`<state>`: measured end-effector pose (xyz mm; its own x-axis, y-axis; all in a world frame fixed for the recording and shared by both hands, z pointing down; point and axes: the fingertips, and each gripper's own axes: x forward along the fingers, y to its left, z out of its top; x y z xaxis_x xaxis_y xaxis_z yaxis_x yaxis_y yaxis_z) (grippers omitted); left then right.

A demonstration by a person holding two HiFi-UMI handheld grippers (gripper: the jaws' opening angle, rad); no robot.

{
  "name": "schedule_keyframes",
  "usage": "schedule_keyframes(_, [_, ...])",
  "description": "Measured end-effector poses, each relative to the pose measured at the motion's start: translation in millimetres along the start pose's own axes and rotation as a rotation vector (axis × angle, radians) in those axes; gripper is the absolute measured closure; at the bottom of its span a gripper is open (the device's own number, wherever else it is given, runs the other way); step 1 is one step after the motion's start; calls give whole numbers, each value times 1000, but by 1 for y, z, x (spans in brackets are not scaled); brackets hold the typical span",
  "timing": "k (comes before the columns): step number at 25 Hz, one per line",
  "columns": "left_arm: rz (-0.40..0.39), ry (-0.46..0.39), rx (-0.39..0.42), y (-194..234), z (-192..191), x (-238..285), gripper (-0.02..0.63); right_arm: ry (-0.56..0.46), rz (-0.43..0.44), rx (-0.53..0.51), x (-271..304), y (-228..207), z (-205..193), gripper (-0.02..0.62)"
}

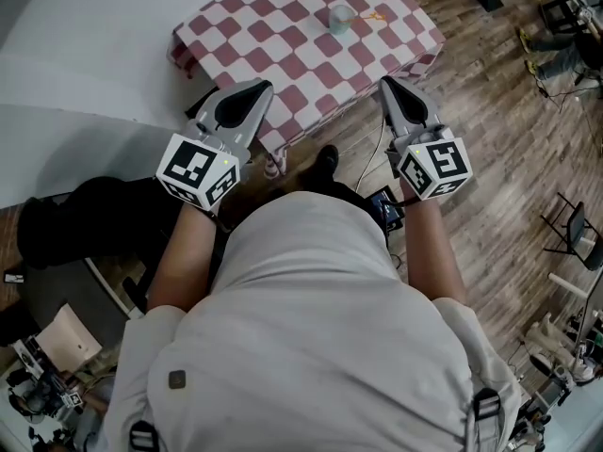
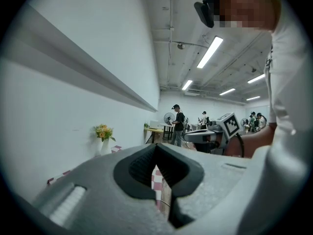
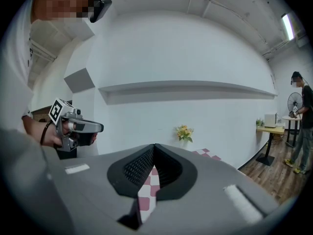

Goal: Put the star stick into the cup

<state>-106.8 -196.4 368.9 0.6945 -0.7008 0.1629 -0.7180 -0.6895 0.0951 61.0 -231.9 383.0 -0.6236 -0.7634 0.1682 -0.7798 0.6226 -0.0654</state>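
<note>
Though beside cup [image 1: 340, 19], star stick [image 1: 374, 14] outside.

Tabletop of the table [image 1: 283, 55] lies open before the cup [image 1: 340, 18]; wall [image 1: 85, 36] flanks its far-left edge.

1. A table [image 1: 273, 45] under a red-and-white checked cloth stands on a brown wood-plank floor [image 1: 490, 149], against a white wall [image 1: 85, 26].
2. Yellow flowers in a white vase [image 3: 184, 132] stand before that wall.
3. A black folding chair [image 1: 568, 226] stands well apart from the table.
4. Long strip lights [image 2: 211, 51] glow on the ceiling.
</note>
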Motion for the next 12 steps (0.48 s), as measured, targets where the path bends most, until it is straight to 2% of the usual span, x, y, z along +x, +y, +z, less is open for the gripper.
schedule_keyframes(12, [-51,-37,19,-13,3,-36,604,-32,-11,-50,-18,43,12,586])
